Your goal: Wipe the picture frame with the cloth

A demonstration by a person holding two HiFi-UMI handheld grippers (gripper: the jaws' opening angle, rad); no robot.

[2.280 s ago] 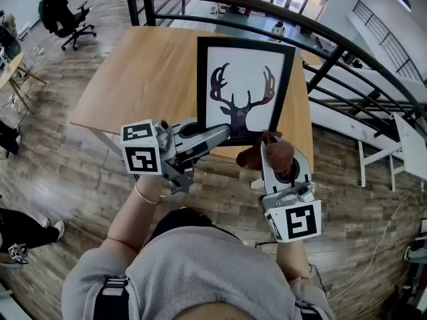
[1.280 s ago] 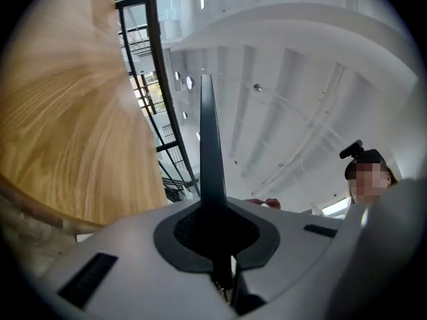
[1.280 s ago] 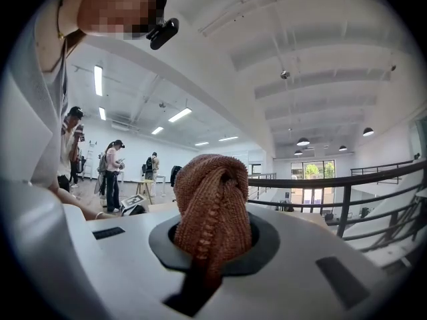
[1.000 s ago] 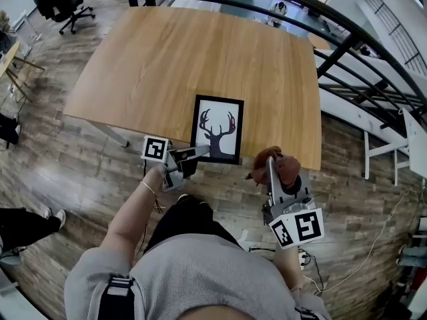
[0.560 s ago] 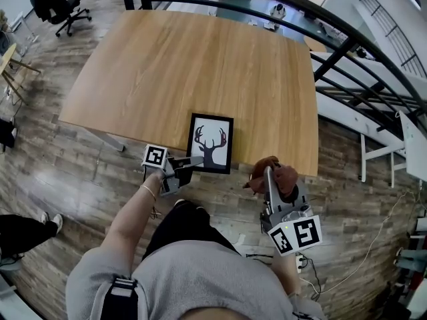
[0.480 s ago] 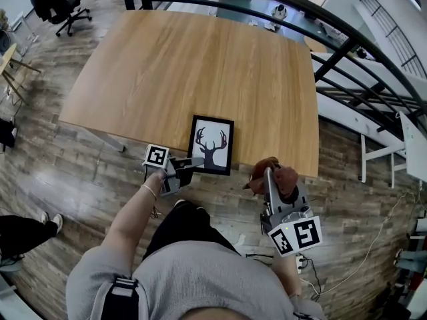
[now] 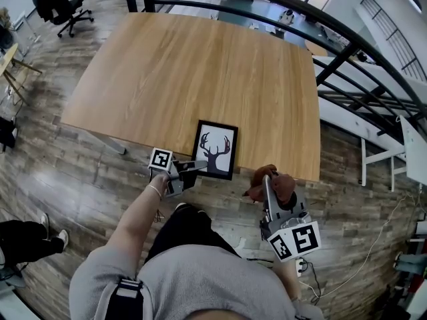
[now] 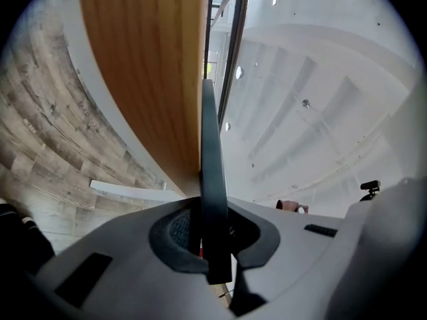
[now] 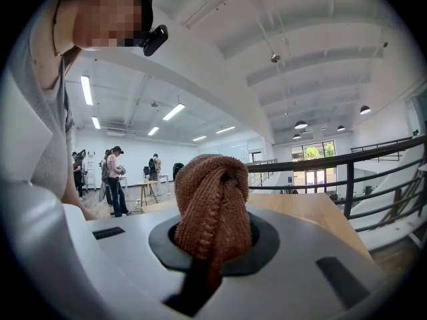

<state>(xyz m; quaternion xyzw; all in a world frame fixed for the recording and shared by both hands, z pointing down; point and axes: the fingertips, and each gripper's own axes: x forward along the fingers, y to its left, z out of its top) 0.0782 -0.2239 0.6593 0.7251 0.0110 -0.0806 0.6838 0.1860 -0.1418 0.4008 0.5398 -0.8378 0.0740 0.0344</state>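
Holding picture frame [image 7: 219,149] by its rim between closed left gripper [image 7: 195,166] jaws; likely stiff, light, glass fragile. Right gripper [image 7: 268,182] jaws pinch soft, bunched cloth [image 7: 283,185].

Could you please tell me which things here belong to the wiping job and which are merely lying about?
Job in hand:
- picture frame, gripped by the left gripper
- brown cloth, gripped by the right gripper

Just around:
- wooden table
- office chair
- railing
- people in the background
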